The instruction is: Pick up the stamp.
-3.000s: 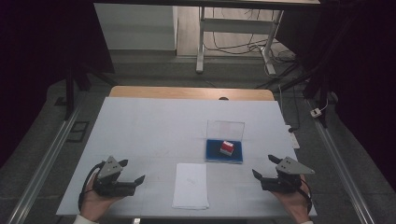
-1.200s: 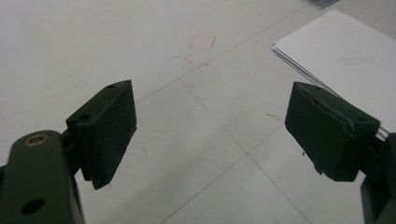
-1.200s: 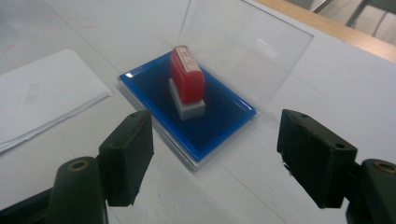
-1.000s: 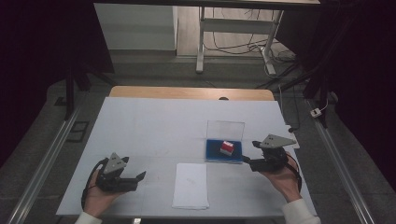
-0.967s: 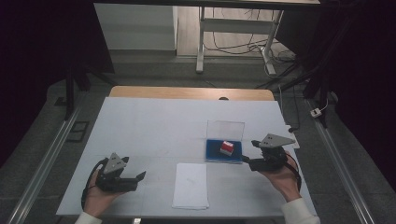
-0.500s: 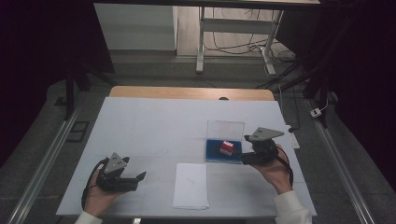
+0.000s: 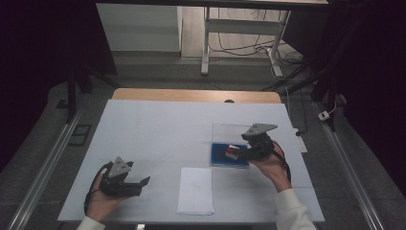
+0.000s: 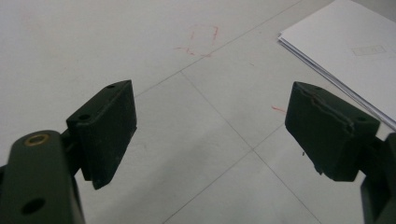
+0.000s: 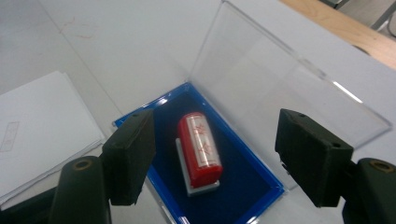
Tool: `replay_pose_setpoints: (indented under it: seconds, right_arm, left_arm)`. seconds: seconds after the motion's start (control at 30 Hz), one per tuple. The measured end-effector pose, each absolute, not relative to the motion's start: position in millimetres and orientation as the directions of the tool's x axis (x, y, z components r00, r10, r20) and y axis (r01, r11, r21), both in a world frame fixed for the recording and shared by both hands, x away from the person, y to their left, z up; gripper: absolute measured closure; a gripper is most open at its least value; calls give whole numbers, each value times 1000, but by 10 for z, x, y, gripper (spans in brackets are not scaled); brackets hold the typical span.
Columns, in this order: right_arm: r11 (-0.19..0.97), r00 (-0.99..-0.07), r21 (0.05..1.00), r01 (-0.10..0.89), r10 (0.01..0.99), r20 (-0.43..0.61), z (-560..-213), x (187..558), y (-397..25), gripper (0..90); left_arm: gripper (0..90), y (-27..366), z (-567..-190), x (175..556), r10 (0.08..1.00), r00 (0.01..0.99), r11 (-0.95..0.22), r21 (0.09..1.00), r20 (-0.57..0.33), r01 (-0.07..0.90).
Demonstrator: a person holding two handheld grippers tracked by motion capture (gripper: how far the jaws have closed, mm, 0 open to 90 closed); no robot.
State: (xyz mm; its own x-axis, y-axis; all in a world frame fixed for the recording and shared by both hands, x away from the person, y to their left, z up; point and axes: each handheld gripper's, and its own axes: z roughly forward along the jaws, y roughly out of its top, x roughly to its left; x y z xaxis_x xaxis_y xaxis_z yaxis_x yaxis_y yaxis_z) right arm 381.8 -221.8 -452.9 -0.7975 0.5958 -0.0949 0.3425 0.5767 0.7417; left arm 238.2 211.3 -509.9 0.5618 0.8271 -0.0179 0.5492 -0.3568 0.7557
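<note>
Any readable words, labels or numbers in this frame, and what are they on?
Nothing can be read as text.
Red stamp: red marks on its white label strip, too blurred to read.
Sheets of paper: a faint small printed box, too small to read.
White table: red pen scribbles in the left gripper view, a rough outline, not letters.

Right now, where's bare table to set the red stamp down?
Free: the far half of the white table, and the strip between the left gripper and paper stack. Crowded: the right gripper over the red stamp in its blue tray.
</note>
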Motion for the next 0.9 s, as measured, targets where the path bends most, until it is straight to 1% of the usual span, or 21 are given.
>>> replay_pose_setpoints:
  seconds: [0.17, 0.47, 0.53, 0.57, 0.73, 0.87, 0.9]
  right_arm:
    - [600, -811, 721, 346, 578, -92, -4577, 3847, -2163, 308]
    - [616, -820, 708, 346, 565, -91, -4667, 3906, -2124, 403]
    - [616, -820, 706, 349, 565, -88, -4677, 3910, -2119, 412]
    - [621, -822, 701, 351, 562, -86, -4694, 3916, -2116, 437]
    - [632, -828, 692, 350, 554, -87, -4742, 3936, -2101, 495]
    - [644, -832, 683, 346, 547, -94, -4761, 3931, -2085, 578]
    - [644, -832, 683, 346, 547, -94, -4761, 3931, -2085, 578]
  left_arm:
    - [172, 2105, -5110, 2383, 823, 567, -363, 754, -15, 548]
    - [171, 2092, -5123, 2364, 817, 576, -374, 750, -12, 545]
    - [171, 2096, -5124, 2362, 815, 579, -375, 751, -12, 544]
    - [170, 2105, -5127, 2356, 815, 579, -373, 752, -13, 543]
    - [170, 2114, -5129, 2348, 817, 577, -369, 754, -16, 543]
    - [170, 2121, -5128, 2342, 817, 576, -369, 755, -13, 542]
    - [171, 2121, -5128, 2342, 817, 576, -369, 755, -13, 542]
